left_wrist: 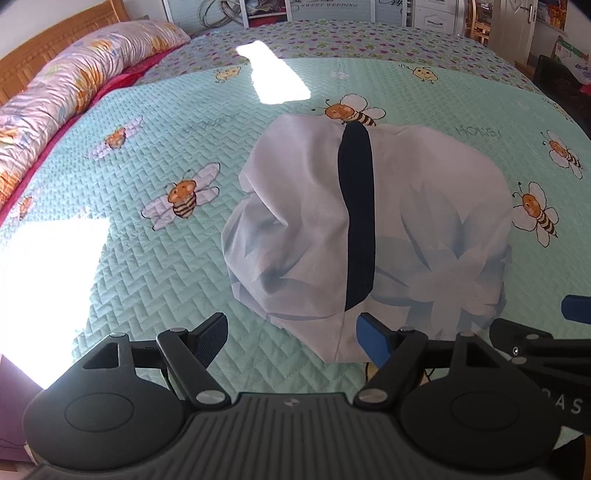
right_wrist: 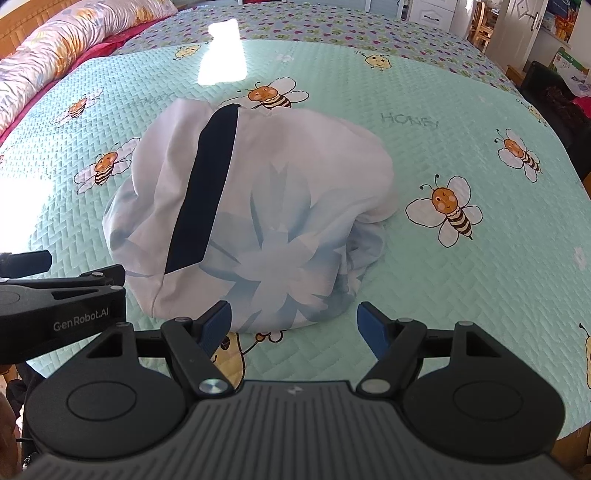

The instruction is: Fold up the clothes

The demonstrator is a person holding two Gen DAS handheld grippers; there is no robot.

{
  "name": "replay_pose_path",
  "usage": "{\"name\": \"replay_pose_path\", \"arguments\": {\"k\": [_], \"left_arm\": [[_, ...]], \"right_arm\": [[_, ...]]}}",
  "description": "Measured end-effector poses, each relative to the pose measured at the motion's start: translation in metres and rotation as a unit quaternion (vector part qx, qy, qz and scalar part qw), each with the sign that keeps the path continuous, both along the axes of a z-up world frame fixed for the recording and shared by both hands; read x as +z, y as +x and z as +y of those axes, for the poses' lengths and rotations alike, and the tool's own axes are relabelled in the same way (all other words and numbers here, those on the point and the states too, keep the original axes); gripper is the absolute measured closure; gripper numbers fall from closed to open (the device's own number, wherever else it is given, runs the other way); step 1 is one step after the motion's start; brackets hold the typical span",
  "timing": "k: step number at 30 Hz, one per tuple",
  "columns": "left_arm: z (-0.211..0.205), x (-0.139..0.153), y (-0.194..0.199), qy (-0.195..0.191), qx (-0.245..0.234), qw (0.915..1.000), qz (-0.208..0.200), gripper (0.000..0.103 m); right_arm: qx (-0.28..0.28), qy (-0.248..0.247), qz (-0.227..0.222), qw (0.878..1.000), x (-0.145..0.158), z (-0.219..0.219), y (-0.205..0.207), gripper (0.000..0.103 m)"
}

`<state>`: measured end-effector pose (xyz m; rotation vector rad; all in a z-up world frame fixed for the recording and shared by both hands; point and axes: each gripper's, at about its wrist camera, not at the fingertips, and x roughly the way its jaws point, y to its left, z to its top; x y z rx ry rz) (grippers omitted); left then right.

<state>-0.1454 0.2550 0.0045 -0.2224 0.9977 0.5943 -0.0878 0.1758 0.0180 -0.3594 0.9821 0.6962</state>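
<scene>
Two open tongs [left_wrist: 291,338], one garment [left_wrist: 369,229]

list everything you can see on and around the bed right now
garment: one, white with pale blue flower print and a dark navy stripe, bunched mid-bed
bedspread: one, mint green quilted with bee pictures, covering the bed
long pillow: one, pink and orange floral, along the headboard side
headboard: one, orange-brown wood, far left
door: one, white, far right
left gripper: one, black, jaws open, empty
right gripper: one, black with blue pads, jaws open, empty
</scene>
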Motion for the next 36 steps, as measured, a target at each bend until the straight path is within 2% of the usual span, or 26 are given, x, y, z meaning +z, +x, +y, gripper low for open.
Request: {"name": "replay_pose_path", "arguments": {"k": [3, 5, 8, 9, 10, 13, 15, 17, 20, 24, 33, 36], "left_arm": [[0.008, -0.01, -0.002, -0.037, -0.014, 0.9989, -0.026, 0.024], [0.015, -0.018, -0.006, -0.052, -0.025, 0.9969, -0.054, 0.024], [0.028, -0.034, -0.012, -0.077, -0.022, 0.9931, -0.086, 0.024], [0.033, -0.04, -0.013, -0.089, -0.017, 0.9915, -0.093, 0.024], [0.038, -0.045, -0.014, -0.105, -0.011, 0.9893, -0.101, 0.024], [0.052, -0.06, -0.016, -0.149, 0.006, 0.9808, -0.125, 0.024], [0.052, -0.061, -0.015, -0.156, -0.005, 0.9778, -0.14, 0.024], [0.047, -0.059, -0.009, -0.131, -0.019, 0.9817, -0.137, 0.024], [0.045, -0.06, 0.001, -0.099, -0.029, 0.9866, -0.127, 0.024], [0.055, -0.071, 0.016, -0.099, -0.02, 0.9897, -0.101, 0.024], [0.044, -0.079, 0.027, -0.036, -0.039, 0.9972, -0.052, 0.024], [0.04, -0.081, 0.031, -0.022, -0.039, 0.9981, -0.042, 0.024]], "right_arm": [[0.017, 0.049, 0.016, 0.999, -0.004, -0.007, 0.006, 0.027], [0.02, 0.105, 0.002, 0.994, -0.008, -0.021, 0.011, 0.027], [0.025, 0.198, -0.036, 0.979, -0.014, -0.048, 0.017, 0.027], [0.027, 0.225, -0.051, 0.973, -0.017, -0.057, 0.019, 0.024], [0.024, 0.222, -0.057, 0.973, -0.02, -0.058, 0.024, 0.019], [0.013, 0.199, -0.066, 0.978, -0.032, -0.057, 0.035, 0.018], [0.009, 0.199, -0.063, 0.978, -0.038, -0.055, 0.038, 0.018], [0.01, 0.206, -0.051, 0.977, -0.046, -0.053, 0.038, 0.018], [0.009, 0.181, -0.021, 0.983, -0.062, -0.042, 0.041, 0.018], [-0.005, 0.145, -0.009, 0.989, -0.075, -0.025, 0.043, 0.018], [-0.034, 0.143, -0.02, 0.989, -0.086, -0.025, 0.052, 0.018], [-0.037, 0.156, -0.049, 0.986, -0.082, -0.026, 0.049, 0.018]]}}
